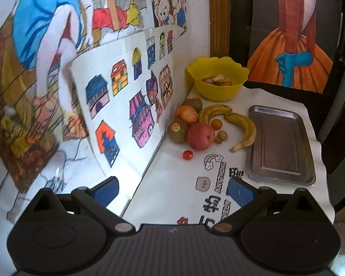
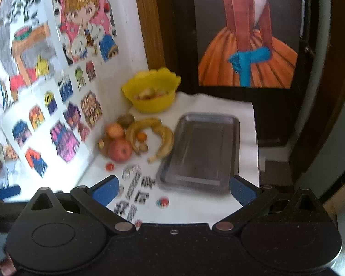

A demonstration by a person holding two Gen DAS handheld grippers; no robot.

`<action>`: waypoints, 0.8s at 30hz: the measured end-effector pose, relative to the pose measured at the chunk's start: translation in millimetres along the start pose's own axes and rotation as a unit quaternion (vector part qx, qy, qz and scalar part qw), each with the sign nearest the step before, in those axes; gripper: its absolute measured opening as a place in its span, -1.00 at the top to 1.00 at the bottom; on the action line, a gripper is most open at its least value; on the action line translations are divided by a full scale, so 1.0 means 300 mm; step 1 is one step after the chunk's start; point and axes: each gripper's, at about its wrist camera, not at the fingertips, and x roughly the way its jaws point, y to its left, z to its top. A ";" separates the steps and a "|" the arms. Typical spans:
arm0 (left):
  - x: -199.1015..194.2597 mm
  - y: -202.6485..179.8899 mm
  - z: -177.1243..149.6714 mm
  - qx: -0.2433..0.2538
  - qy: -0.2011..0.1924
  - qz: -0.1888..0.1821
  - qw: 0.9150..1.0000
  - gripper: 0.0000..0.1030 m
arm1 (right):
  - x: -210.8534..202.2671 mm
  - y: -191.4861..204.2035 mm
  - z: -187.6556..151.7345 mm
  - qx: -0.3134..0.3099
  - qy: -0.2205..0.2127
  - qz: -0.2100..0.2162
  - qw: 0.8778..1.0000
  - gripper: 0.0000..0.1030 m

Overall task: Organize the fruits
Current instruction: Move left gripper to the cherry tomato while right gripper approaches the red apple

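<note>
Steel tray (image 1: 280, 145) lies bare on the white table cover (image 1: 172, 184); no fruit is on it. Loose fruit sits in a cluster just left of the tray, against the wall of drawings: a red apple (image 1: 200, 136), two bananas (image 1: 243, 126), two kiwis, one bearing a sticker (image 1: 177, 130), a peach-coloured fruit (image 1: 186, 114), a small orange fruit (image 1: 217, 123), a small brown nut-like item (image 1: 222, 135) and a cherry tomato (image 1: 187, 154) lying apart in front. Behind the cluster, a yellow bowl (image 1: 217, 80) holds cut pieces that cannot be identified.

Left gripper (image 1: 172, 188) and right gripper (image 2: 172, 189) both hover short of the fruit, fingers spread wide, holding nothing.

Assessment: sorting appears not yet begun; every loose fruit remains to be placed, presumably on the tray.
</note>
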 end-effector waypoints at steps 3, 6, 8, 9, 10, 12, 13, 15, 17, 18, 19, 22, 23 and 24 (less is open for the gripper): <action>0.011 -0.033 0.034 -0.004 0.000 0.009 1.000 -0.99 | 0.003 -0.035 0.087 -0.001 -0.012 0.026 1.000 -0.99; 0.034 -0.071 0.066 -0.008 0.002 0.025 1.000 -0.99 | 0.029 -0.071 0.163 -0.012 -0.025 0.047 0.999 -0.99; 0.053 -0.094 0.083 -0.014 0.007 0.036 0.999 -0.99 | 0.065 -0.094 0.196 -0.026 -0.027 0.059 0.998 -0.99; 0.066 -0.105 0.092 -0.019 0.010 0.043 0.999 -0.99 | 0.089 -0.106 0.207 -0.033 -0.025 0.066 0.997 -0.99; 0.078 -0.114 0.100 -0.025 0.014 0.050 0.998 -0.99 | 0.115 -0.116 0.214 -0.041 -0.021 0.072 0.996 -0.99; 0.103 -0.127 0.106 -0.037 0.019 0.065 0.997 -0.99 | 0.172 -0.143 0.217 -0.058 -0.010 0.086 0.995 -0.99; 0.118 -0.132 0.106 -0.043 0.022 0.074 0.996 -0.99 | 0.202 -0.152 0.213 -0.070 -0.004 0.091 0.993 -0.99; 0.152 -0.135 0.100 -0.057 0.031 0.086 0.994 -0.99 | 0.257 -0.163 0.203 -0.099 0.005 0.103 0.990 -0.99; 0.189 -0.134 0.093 -0.068 0.044 0.092 0.993 -0.99 | 0.311 -0.165 0.185 -0.136 0.012 0.115 0.984 -0.99; 0.210 -0.133 0.087 -0.071 0.050 0.092 0.992 -0.99 | 0.340 -0.163 0.174 -0.152 0.017 0.120 0.981 -0.99; 0.230 -0.132 0.080 -0.074 0.054 0.091 0.992 -0.99 | 0.364 -0.162 0.164 -0.162 0.021 0.125 0.979 -0.99; 0.303 -0.131 0.055 -0.069 0.067 0.090 0.991 -0.99 | 0.446 -0.150 0.121 -0.183 0.029 0.149 0.971 -0.99; 0.332 -0.130 0.046 -0.065 0.069 0.087 0.992 -0.99 | 0.473 -0.145 0.106 -0.187 0.035 0.155 0.969 -0.99; 0.358 -0.131 0.037 -0.060 0.070 0.085 0.992 -0.99 | 0.500 -0.143 0.091 -0.187 0.040 0.161 0.968 -0.99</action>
